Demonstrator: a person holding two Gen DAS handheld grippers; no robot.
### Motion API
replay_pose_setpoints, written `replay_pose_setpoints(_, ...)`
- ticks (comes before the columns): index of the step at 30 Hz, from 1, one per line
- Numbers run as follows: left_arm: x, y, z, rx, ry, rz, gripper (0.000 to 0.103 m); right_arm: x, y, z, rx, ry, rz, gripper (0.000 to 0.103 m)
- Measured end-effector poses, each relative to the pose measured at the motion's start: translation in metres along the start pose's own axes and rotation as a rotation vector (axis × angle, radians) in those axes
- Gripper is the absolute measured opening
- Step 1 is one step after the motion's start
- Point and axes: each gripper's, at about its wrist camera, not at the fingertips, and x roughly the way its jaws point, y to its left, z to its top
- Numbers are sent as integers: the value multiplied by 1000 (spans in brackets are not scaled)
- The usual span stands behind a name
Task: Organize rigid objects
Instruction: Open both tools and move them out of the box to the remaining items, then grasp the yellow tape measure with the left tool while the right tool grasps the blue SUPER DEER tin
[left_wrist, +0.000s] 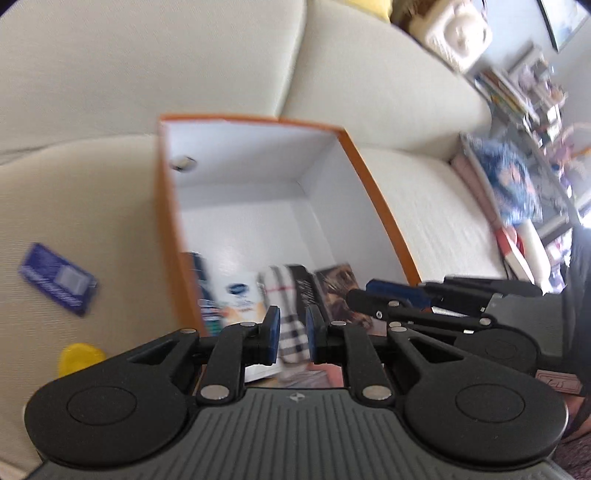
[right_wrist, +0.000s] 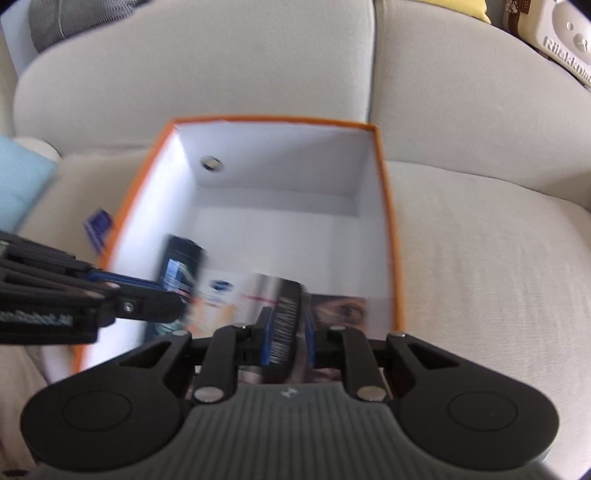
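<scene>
So closest in, the right gripper (right_wrist: 287, 334) is clenched on a dark flat box (right_wrist: 286, 314) with a barcode-looking edge, holding it upright at the near end of the orange box (right_wrist: 388, 206). The left gripper (left_wrist: 291, 334) hangs over that same near end with its jaws closed and nothing pinched between the pads; there's a checked carton (left_wrist: 286, 295) right behind them, but the pads don't touch it as far as I can tell.

Inside the orange box, all bunched at the near end: a white and blue carton (right_wrist: 218, 299) lying flat, a dark tube-shaped bottle (right_wrist: 181, 266) against the left wall, and a pack with a brownish picture (right_wrist: 343, 308) against the right wall. The far half of the white floor is bare, and there's a small round hole (right_wrist: 211, 163) in the far wall.

The orange box sits on a beige couch (right_wrist: 480, 240). Just left of the box on the cushion lies a blue card pack (left_wrist: 57, 278), and nearer than that a yellow thing (left_wrist: 79, 358), too blurry to name. Beyond the box come the couch back cushions.
</scene>
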Motion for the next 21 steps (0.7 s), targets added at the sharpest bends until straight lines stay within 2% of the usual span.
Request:
replay_pose_setpoints(4,-27,32,-5,-22,-52,72,16,-9,34,6,26,-68,79,19)
replay_pose_setpoints(8,-38,60,-15,-24,-52,170,16,-10,76,15,7,-122,144,27)
replay_pose_setpoints(12,-40,83,-25,-60,-49,224,16,5,118,23,-31,-99,208,27)
replay_pose_setpoints(15,-35,94,-27,-79,-49,247,17,21,147,24,-86,-71,192,27)
replay_pose_setpoints(17,-30,103,-27,-89,-40,253,22,30,162,25,-125,-56,174,27)
replay_pose_setpoints(20,-28,117,-32,-88,-44,233,37,41,173,29,-167,-28,141,28)
replay_pose_setpoints(21,-26,119,-33,-82,-42,220,42,45,174,31,-177,-19,135,32)
